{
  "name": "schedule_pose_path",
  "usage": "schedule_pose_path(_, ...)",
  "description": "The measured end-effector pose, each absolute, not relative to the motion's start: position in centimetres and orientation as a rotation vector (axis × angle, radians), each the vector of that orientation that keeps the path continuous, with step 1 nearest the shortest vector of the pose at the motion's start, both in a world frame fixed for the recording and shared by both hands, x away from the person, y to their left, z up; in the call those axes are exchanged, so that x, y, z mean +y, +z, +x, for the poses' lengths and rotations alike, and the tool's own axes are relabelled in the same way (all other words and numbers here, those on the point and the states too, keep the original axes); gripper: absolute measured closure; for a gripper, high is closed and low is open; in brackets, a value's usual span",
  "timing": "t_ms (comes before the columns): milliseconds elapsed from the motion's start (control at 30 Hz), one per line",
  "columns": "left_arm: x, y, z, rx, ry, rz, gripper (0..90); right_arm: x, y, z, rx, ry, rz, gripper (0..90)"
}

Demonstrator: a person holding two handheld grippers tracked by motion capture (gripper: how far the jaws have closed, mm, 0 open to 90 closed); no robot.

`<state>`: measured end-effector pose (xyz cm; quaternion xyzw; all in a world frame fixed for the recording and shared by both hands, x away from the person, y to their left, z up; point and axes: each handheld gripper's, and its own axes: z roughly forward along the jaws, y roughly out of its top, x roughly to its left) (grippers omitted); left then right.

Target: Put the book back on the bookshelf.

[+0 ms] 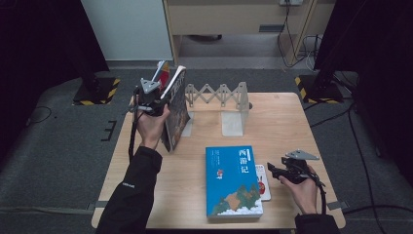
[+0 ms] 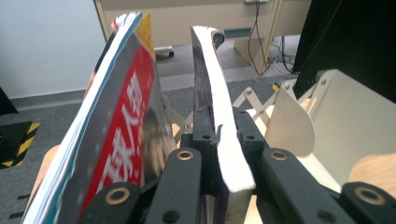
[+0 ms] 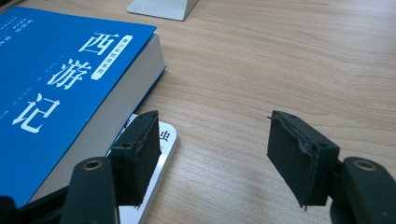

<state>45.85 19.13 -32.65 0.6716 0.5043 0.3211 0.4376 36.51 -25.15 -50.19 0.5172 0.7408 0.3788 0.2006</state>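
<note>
My left gripper (image 1: 152,101) is shut on a dark-covered book (image 1: 176,109) and holds it upright at the table's left rear. In the left gripper view the jaws pinch that book's white page edge (image 2: 219,116). A red-covered book (image 2: 126,140) leans just to its left. The white extendable book rack (image 1: 219,92) stands right of them, its end plate (image 2: 345,130) close by. A blue book (image 1: 231,180) lies flat at the front, on top of a thin white booklet (image 1: 263,183). My right gripper (image 1: 273,170) rests open beside them, its jaws straddling the booklet's corner (image 3: 161,149) next to the blue book (image 3: 60,84).
The wooden table (image 1: 287,126) has bare surface to the right of the rack. Dark stands with yellow-black striped bases (image 1: 95,92) sit on the floor at both rear corners. Cables trail on the floor at the right.
</note>
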Motion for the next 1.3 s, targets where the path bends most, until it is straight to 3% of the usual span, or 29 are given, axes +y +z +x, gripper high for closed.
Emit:
schedule_pose_path(333, 21.1, -33.1, 44.8, 1.303, 0.763, 1.707, 80.3, -25.1, -50.3, 36.7, 2.084, 1.05, 1.445, 33.7)
schedule_pose_path(600, 20.8, -33.0, 45.7, 1.335, 0.695, 1.748, 72.9, -25.2, -50.4, 36.7, 2.083, 1.054, 1.453, 33.2)
schedule_pose_path(1200, 19.7, -32.5, 46.4, 1.394, 0.755, 1.791, 69.9, -25.2, -50.3, 36.7, 2.083, 1.06, 1.455, 32.6)
schedule_pose_path(1300, 19.6, -32.6, 46.5, 1.409, 0.778, 1.818, 73.1, -25.3, -50.3, 36.7, 2.087, 1.059, 1.452, 32.4)
